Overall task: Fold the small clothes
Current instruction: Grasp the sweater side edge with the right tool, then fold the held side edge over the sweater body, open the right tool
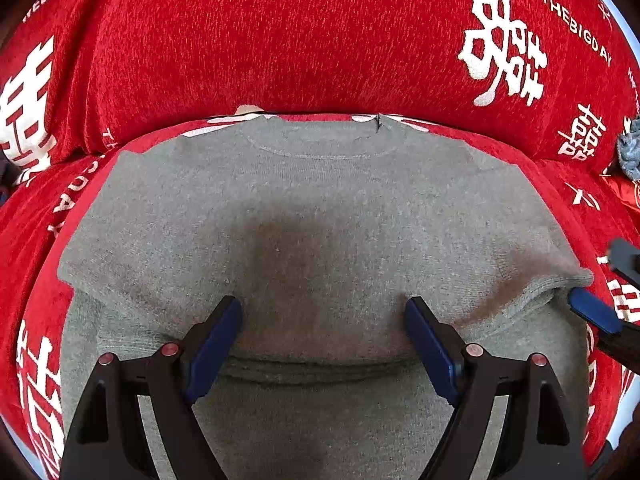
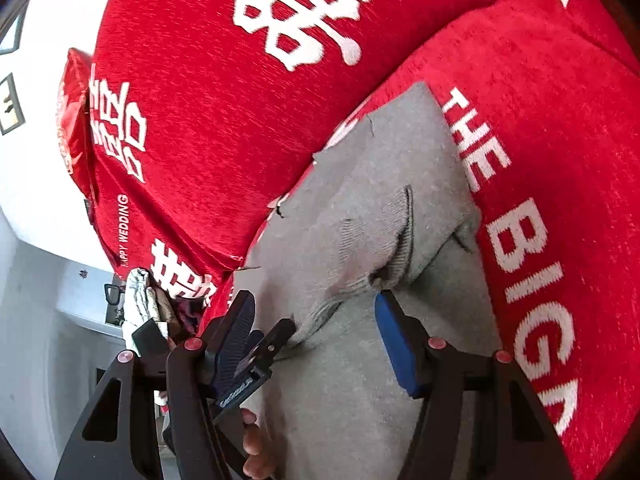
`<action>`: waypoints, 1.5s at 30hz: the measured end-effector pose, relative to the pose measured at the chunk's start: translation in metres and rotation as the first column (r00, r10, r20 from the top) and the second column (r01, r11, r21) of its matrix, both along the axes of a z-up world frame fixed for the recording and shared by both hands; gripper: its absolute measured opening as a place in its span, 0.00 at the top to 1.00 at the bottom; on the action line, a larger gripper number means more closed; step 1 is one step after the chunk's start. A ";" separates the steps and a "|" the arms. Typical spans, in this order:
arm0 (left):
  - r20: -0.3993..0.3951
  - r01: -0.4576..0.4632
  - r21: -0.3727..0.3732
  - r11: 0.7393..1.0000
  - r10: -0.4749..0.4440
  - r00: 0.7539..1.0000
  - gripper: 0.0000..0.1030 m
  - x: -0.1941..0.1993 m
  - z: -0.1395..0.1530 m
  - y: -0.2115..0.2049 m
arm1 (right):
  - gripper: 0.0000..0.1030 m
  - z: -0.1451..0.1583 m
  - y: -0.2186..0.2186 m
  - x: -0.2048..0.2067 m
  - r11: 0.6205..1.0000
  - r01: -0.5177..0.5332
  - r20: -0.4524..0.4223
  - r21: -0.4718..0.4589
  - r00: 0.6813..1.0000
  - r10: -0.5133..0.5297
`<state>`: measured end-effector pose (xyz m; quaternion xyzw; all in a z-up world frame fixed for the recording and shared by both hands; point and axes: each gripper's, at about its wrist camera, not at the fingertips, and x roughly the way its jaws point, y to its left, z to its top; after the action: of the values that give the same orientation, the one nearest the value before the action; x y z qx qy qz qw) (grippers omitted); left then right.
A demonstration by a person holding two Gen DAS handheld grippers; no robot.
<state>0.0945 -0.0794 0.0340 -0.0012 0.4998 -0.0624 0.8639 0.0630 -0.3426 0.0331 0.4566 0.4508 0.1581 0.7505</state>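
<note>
A grey knit sweater (image 1: 316, 208) lies spread on a red cover printed with white characters (image 1: 280, 40), its neckline toward the backrest and its lower part folded up so that a doubled edge runs across just in front of the left gripper (image 1: 324, 312). That gripper hovers over the middle of the garment with its blue-padded jaws spread wide and nothing between them; whether the tips touch the cloth is hard to judge, since their shadow darkens the knit. At the right edge of the left wrist view the right gripper (image 1: 600, 300) shows only in part, cut off by the frame, near the ribbed sleeve cuff (image 1: 576, 280). In the right wrist view the right gripper (image 2: 316, 312) also stands wide open, the folded sleeve (image 2: 384, 240) lying between and just beyond its fingers, ungripped. The left gripper (image 2: 256, 356) crosses in front of its left finger, hiding part of it, and a few fingertips of a hand (image 2: 256, 452) peek out below. Beyond the sofa's end some cluttered items (image 2: 148, 300) are too blurred to identify.
</note>
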 end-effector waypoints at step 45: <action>0.025 -0.198 -0.051 0.979 0.199 0.980 0.18 0.062 0.034 0.119 | 0.57 0.054 0.025 0.000 0.730 0.112 0.193 -0.674 0.981 0.027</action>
<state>0.1561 0.0394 0.0679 -0.0709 0.4824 0.0120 0.8730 0.0627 -0.3181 0.0874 0.1428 0.3932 0.0072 0.9083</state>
